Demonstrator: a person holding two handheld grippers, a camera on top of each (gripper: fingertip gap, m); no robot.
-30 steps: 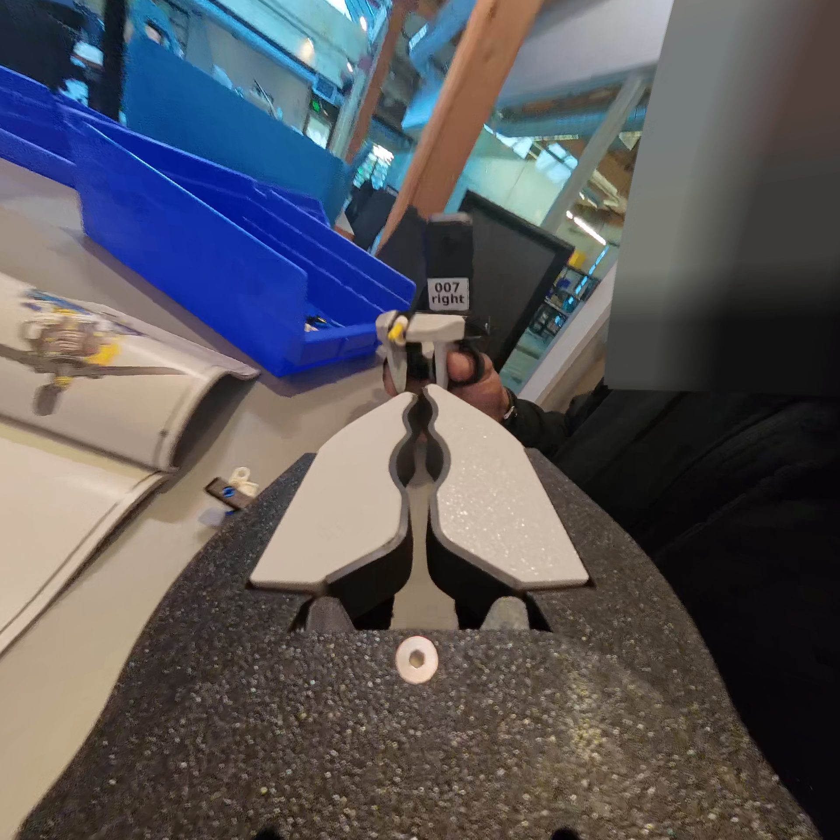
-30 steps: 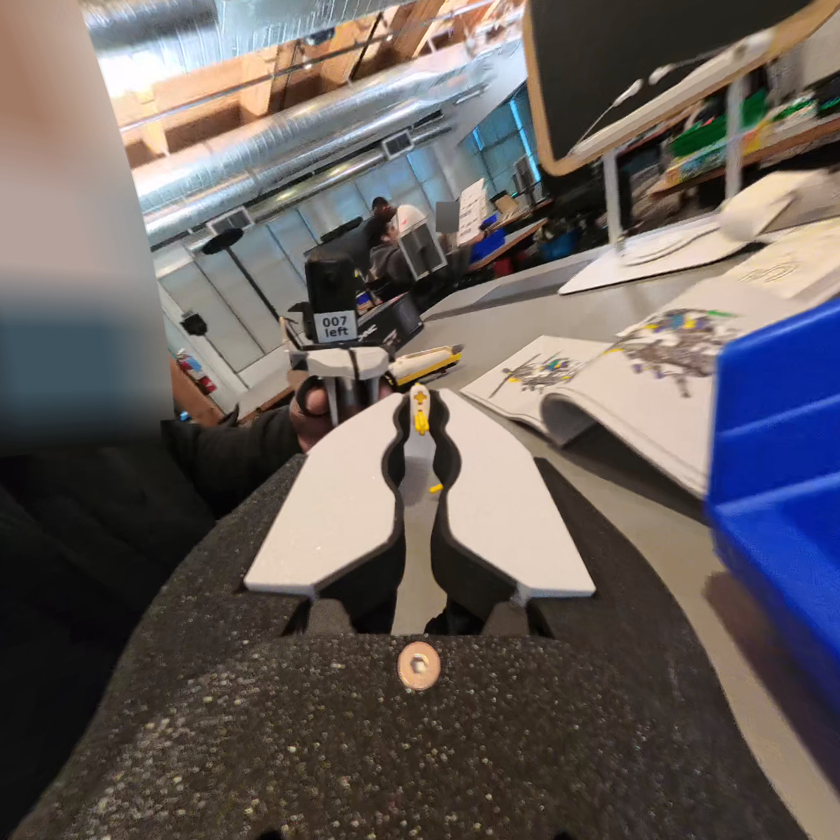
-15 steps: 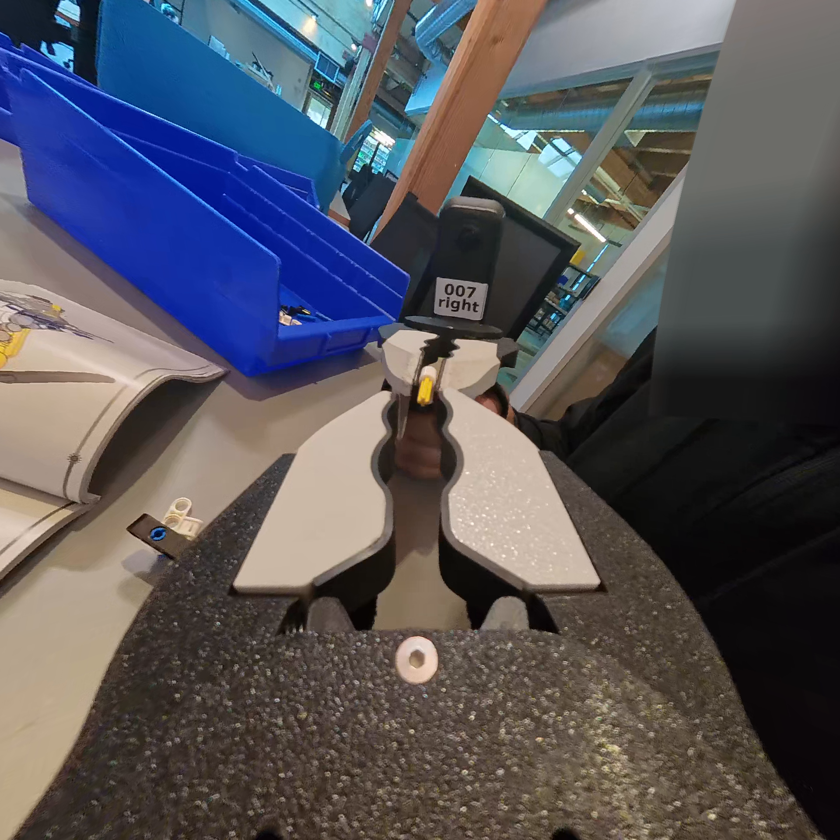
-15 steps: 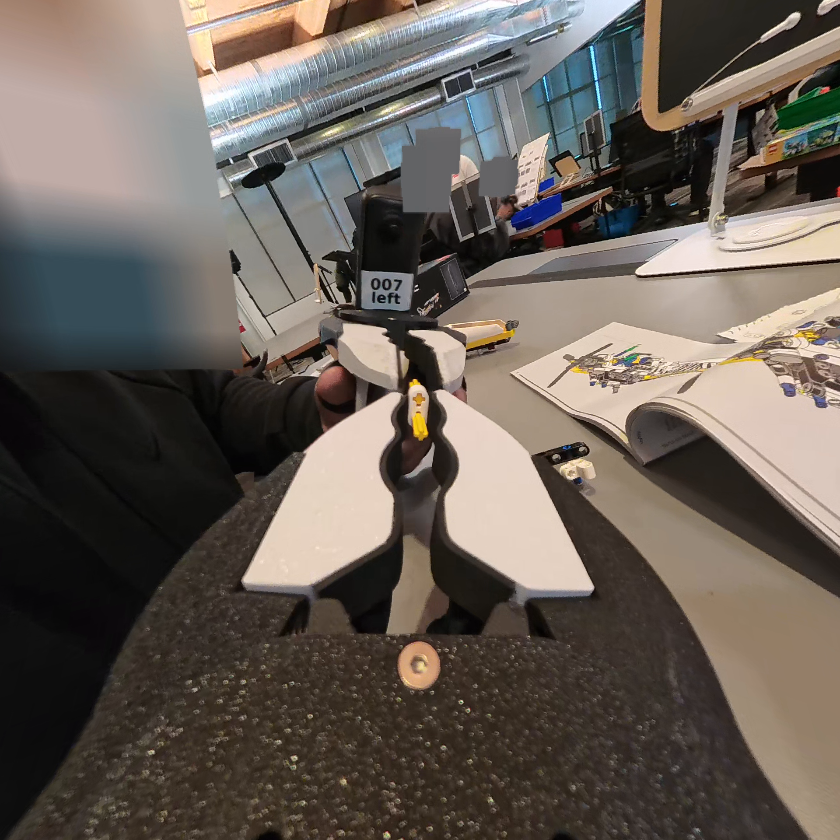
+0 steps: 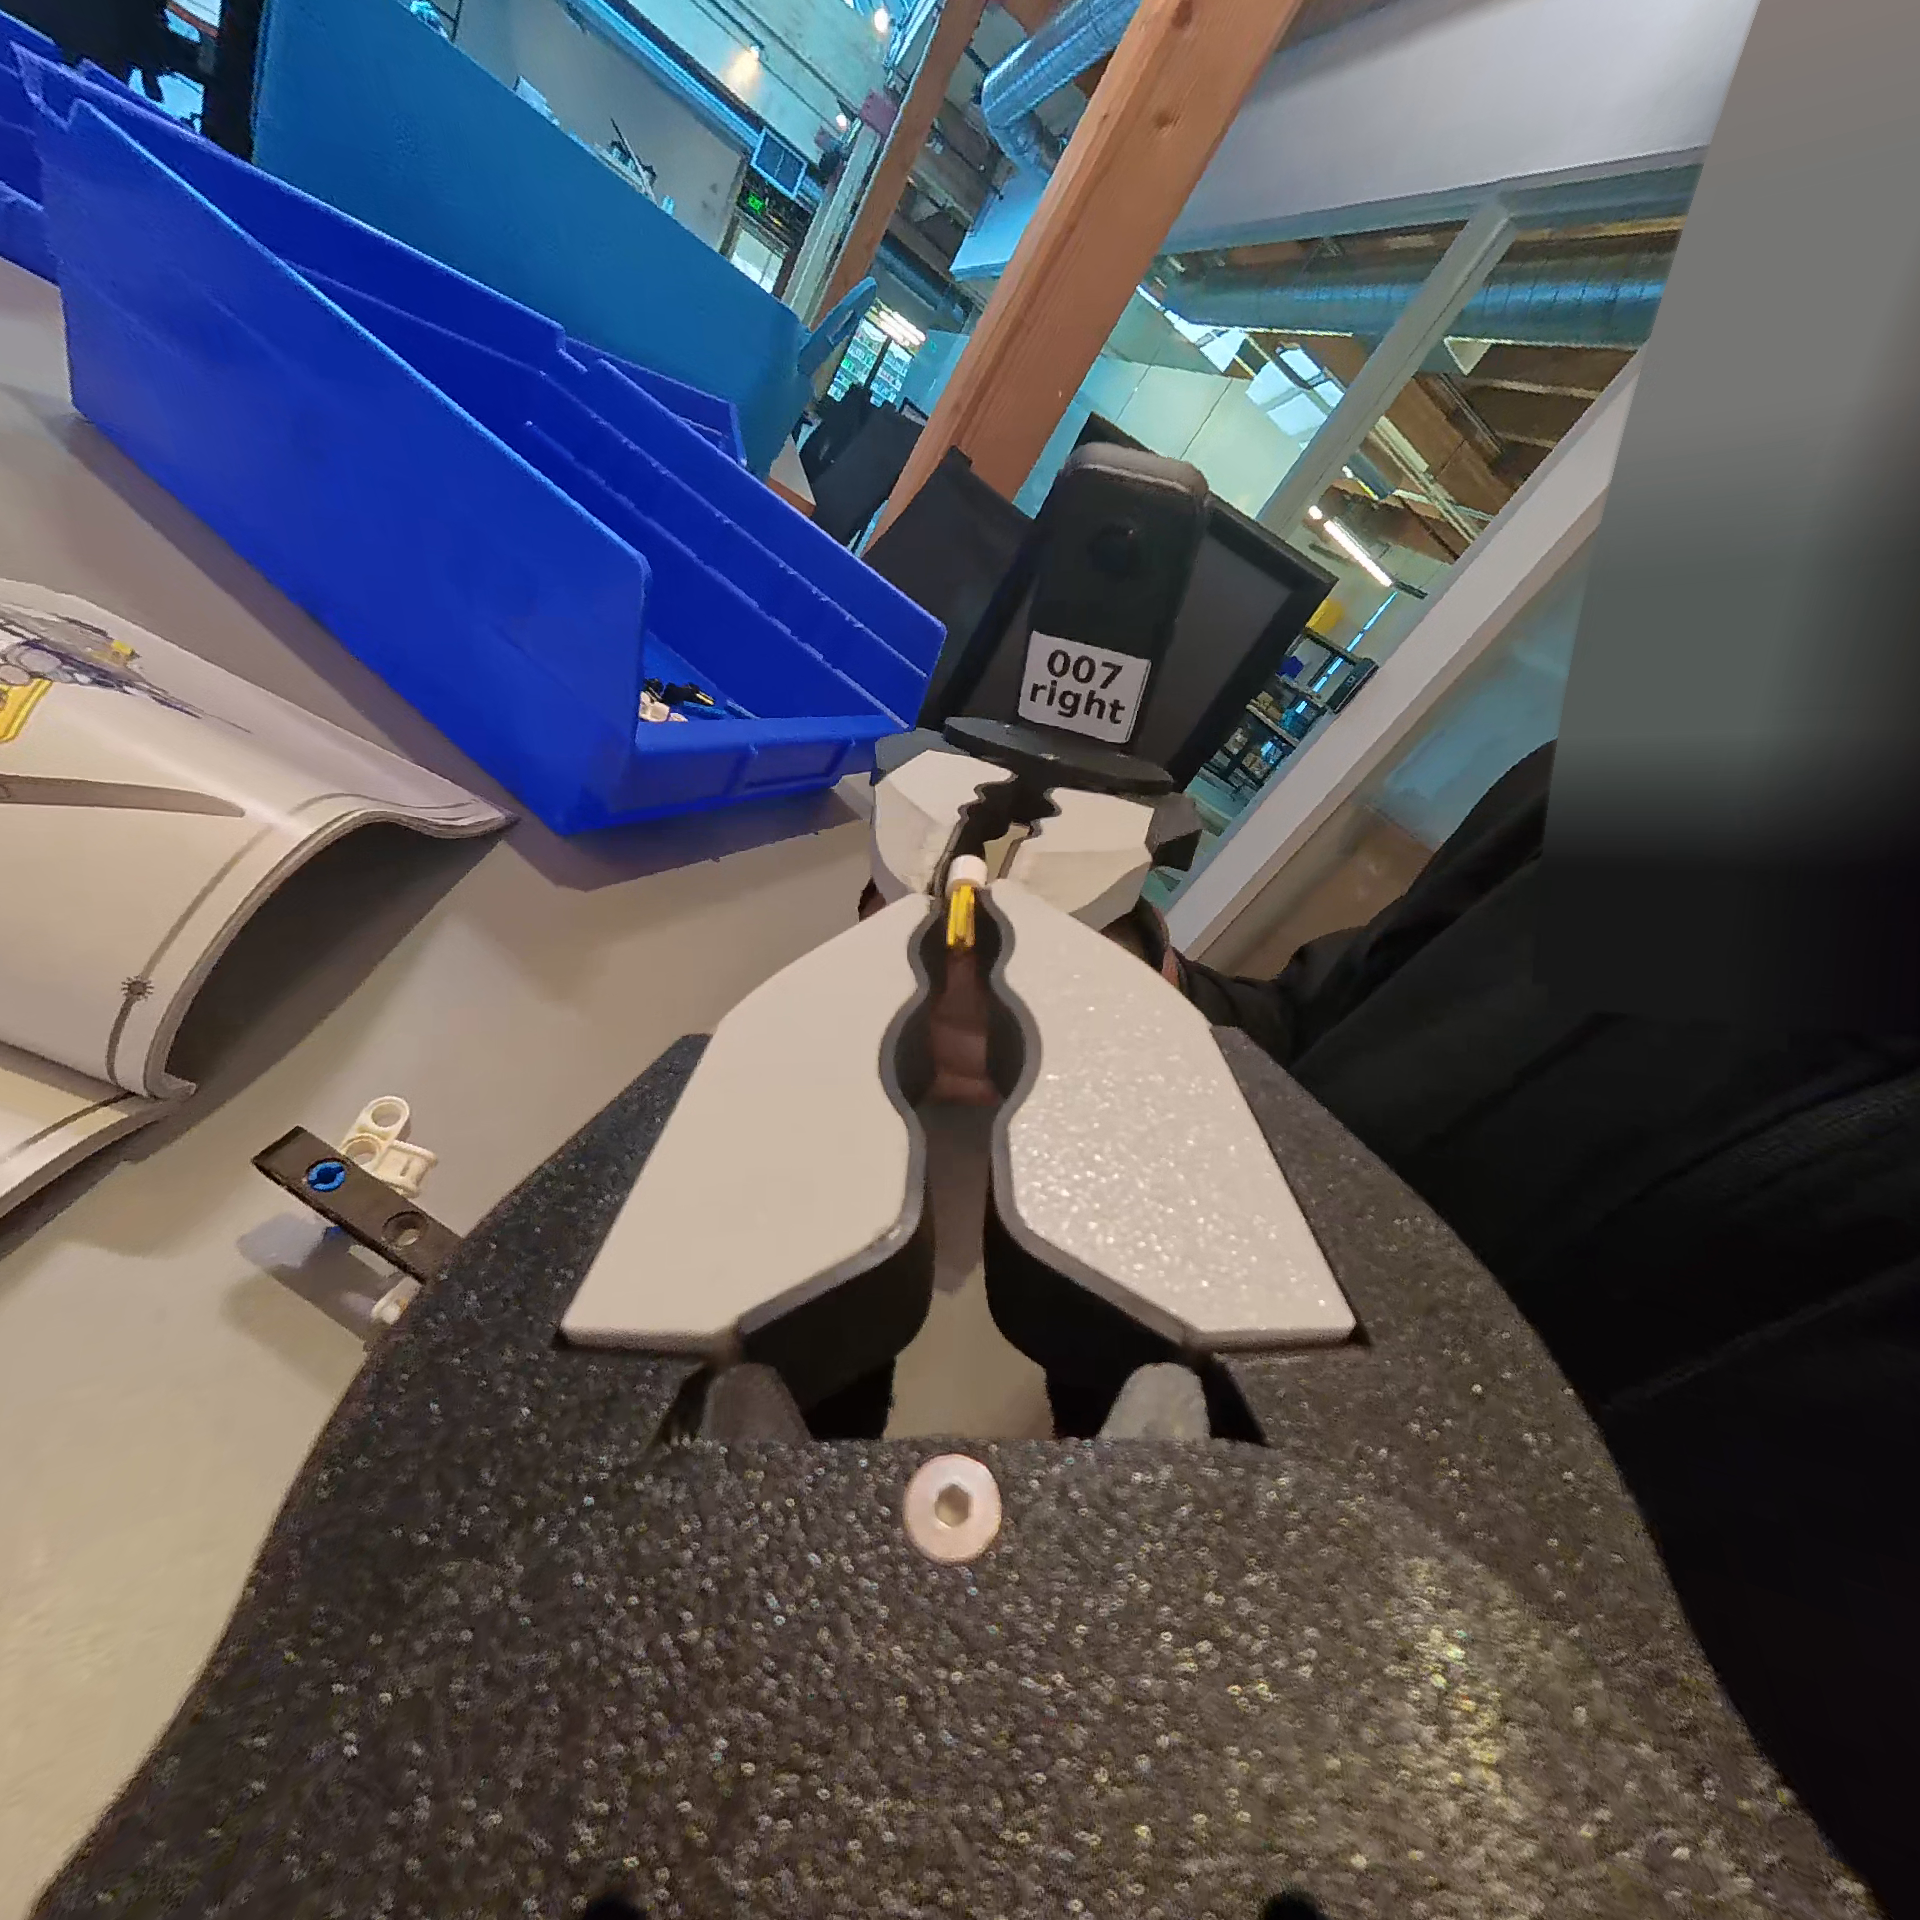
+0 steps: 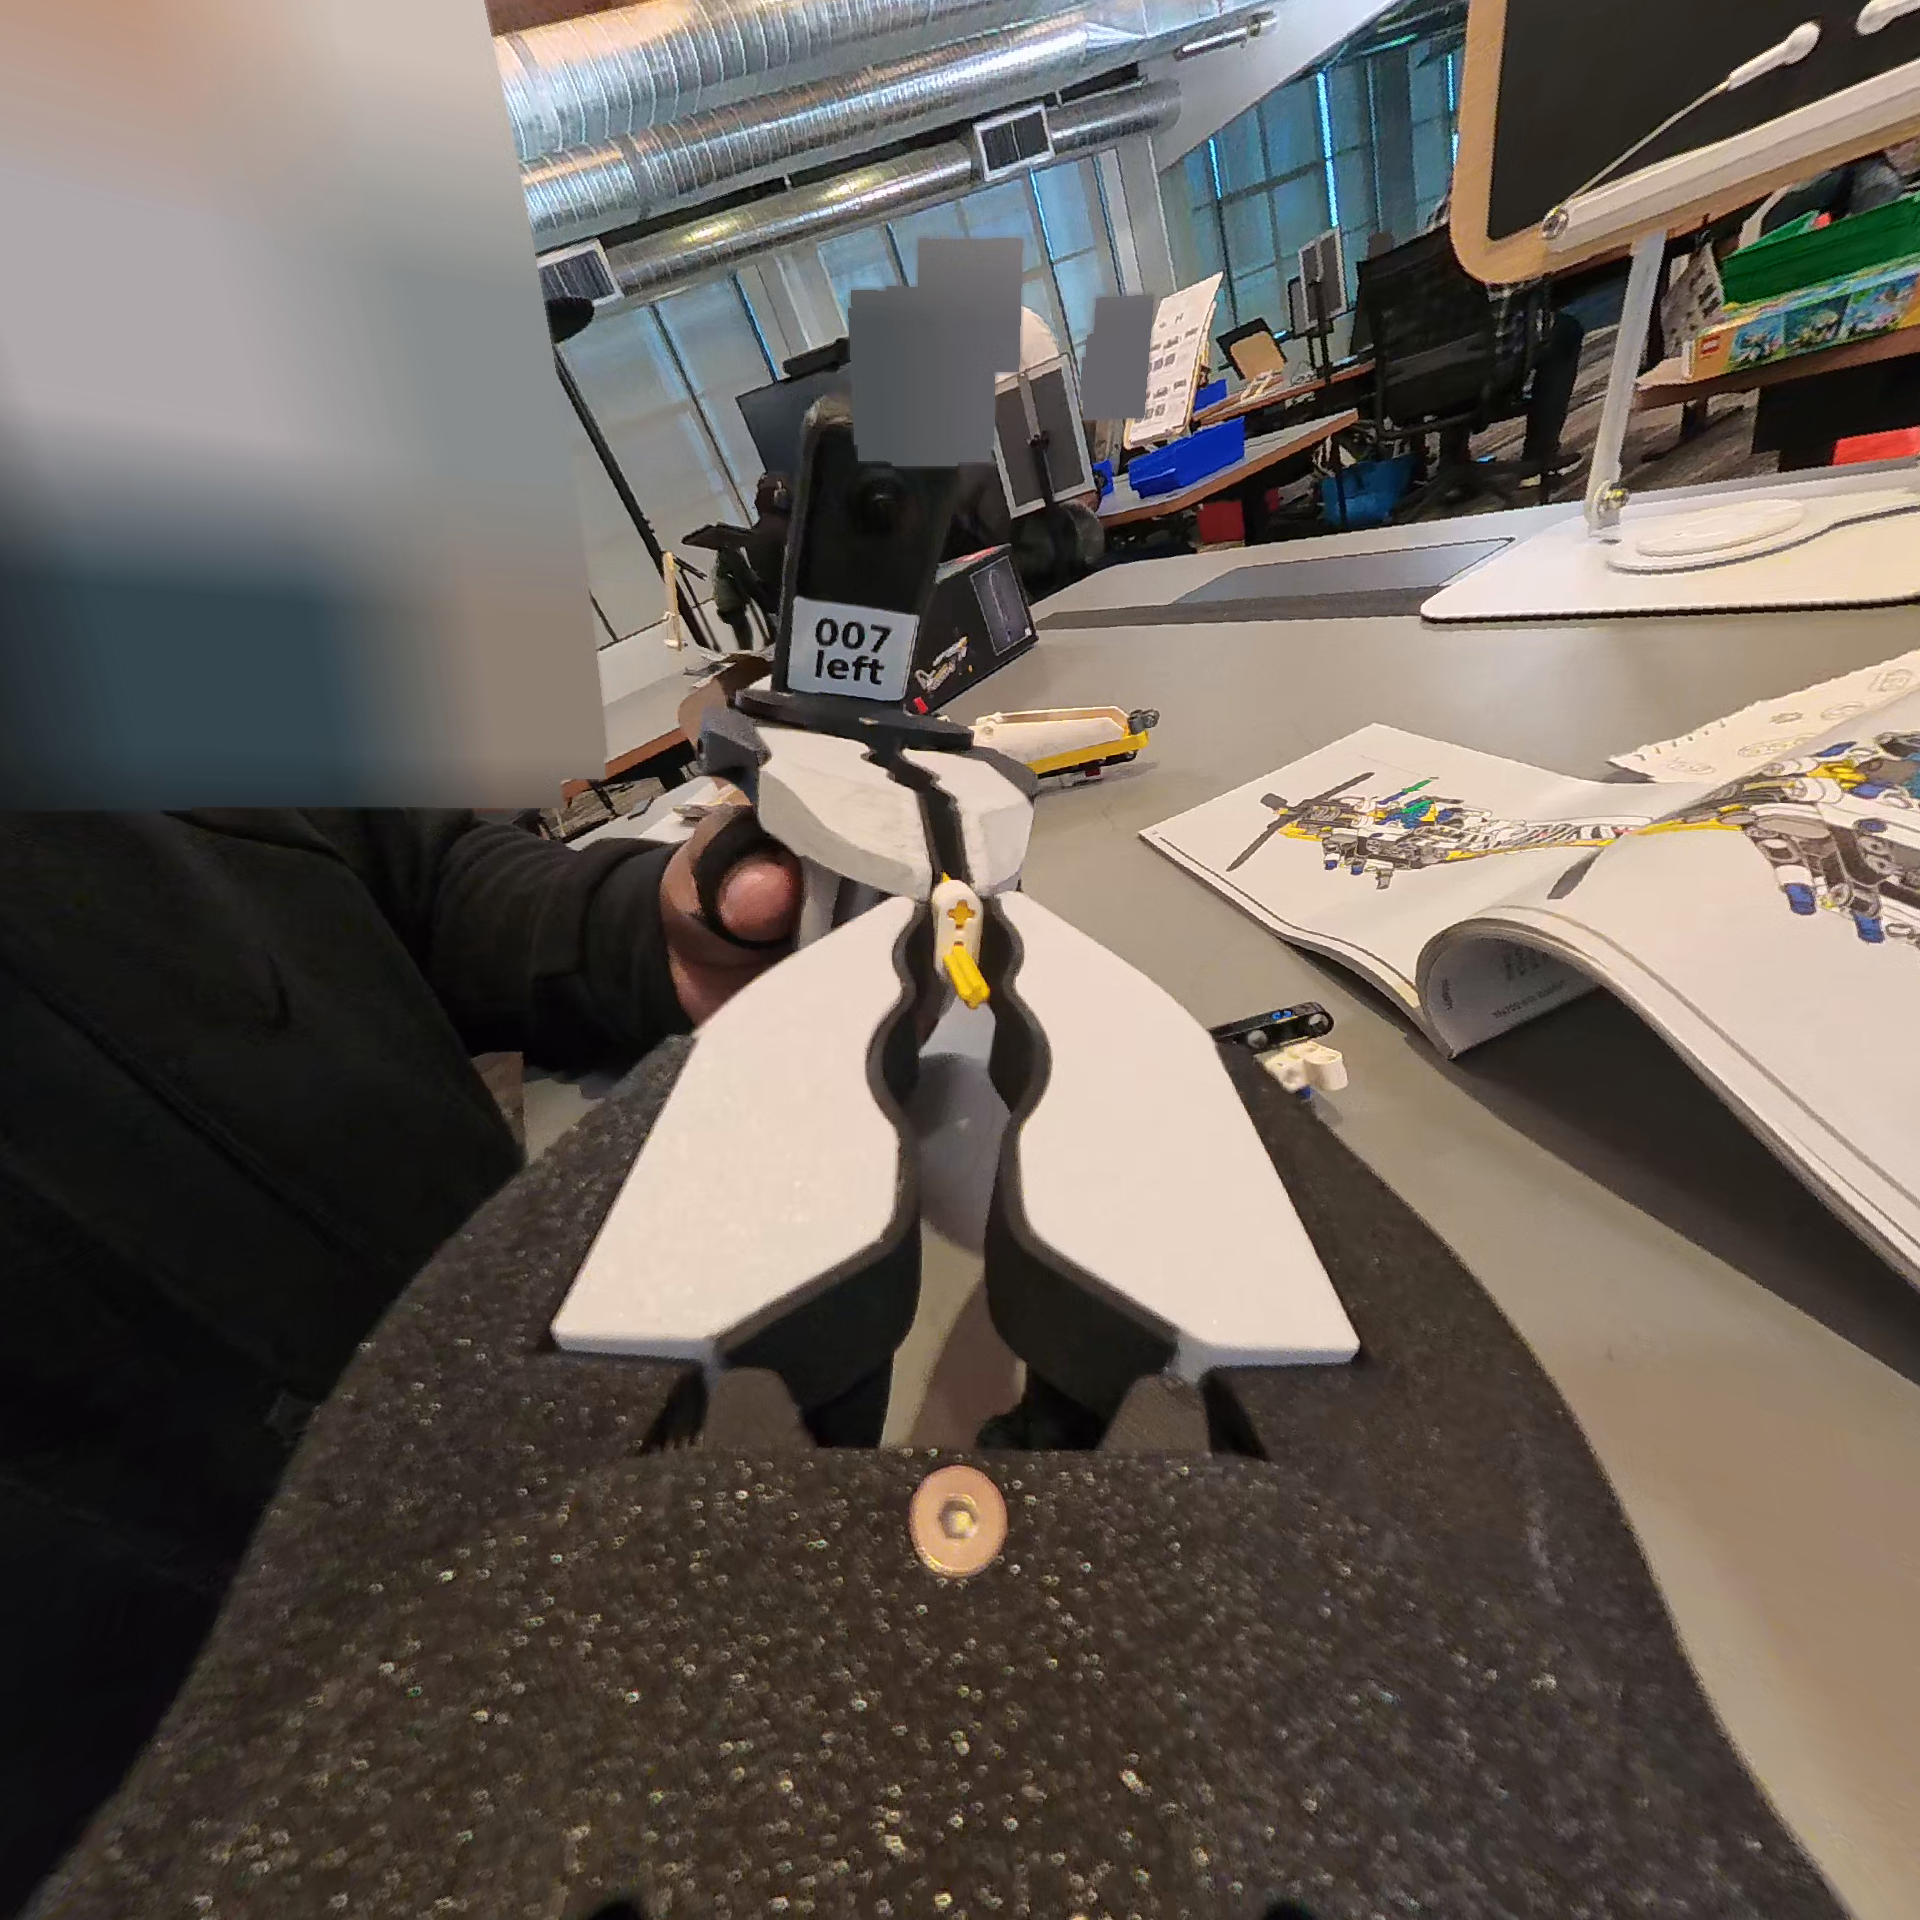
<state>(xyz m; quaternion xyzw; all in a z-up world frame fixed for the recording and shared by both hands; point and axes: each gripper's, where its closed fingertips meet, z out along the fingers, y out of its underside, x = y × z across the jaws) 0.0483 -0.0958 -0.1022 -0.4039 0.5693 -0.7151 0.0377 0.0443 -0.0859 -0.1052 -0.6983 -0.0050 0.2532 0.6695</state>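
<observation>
A white printed sticker point(image 5: 1081, 691) sits on the right gripper point(image 6: 961, 920), and a matching one point(image 6: 850, 652) on the left gripper point(image 5: 961, 914). The open booklet point(image 6: 1558, 883) on the desk point(image 6: 1351, 665) carries small print.

Grey table point(image 6: 1299, 665), open booklet point(image 6: 1558, 883), blue bins point(image 5: 416, 499), small loose building pieces point(image 5: 364, 1174)

Each claw, left claw point(image 5: 961, 920) and right claw point(image 6: 961, 935), has two pale grey, speckled fingers point(image 5: 790, 1122) with wavy black-lined inner edges, set in a black, grainy foam-like housing point(image 5: 935, 1662) fastened by one round screw point(image 5: 951, 1507). A black camera block point(image 5: 1112, 613) bearing a white label sits above. Black sleeves point(image 6: 312, 935) are worn.
</observation>
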